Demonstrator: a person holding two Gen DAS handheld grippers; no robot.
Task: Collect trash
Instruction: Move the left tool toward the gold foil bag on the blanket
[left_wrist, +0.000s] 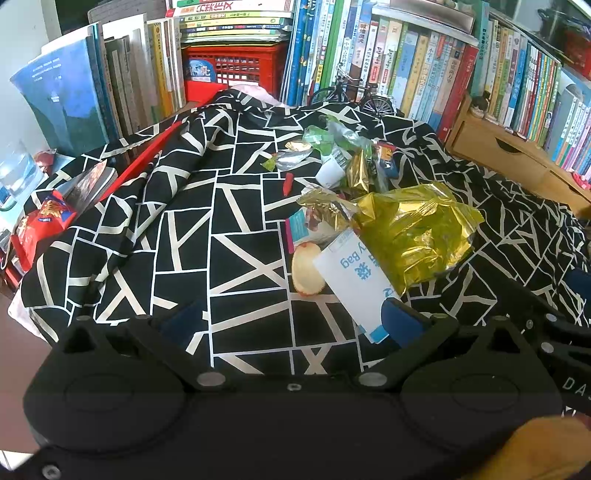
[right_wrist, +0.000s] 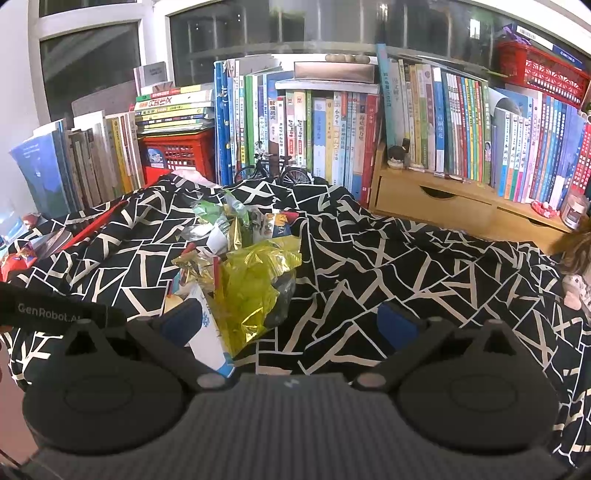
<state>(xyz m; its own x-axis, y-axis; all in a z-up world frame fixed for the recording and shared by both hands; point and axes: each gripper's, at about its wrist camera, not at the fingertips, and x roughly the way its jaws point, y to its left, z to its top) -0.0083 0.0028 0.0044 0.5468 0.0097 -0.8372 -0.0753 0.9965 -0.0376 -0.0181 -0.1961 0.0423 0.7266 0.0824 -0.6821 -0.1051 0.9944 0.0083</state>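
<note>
On the black-and-white patterned cloth (left_wrist: 229, 206), your trash pile sits w/ the crinkled gold foil bag (left_wrist: 417, 236) as landmark. Left claw (left_wrist: 291, 321) is spread wide, holding nothing; its right pad covers a corner of the white paper bag (left_wrist: 354, 280), printing only partly readable. Right claw (right_wrist: 291, 321) also gapes empty, just right of the gold bag. Only the left view shows a small red wrapper (left_wrist: 287, 183) beyond the gold bag.
</note>
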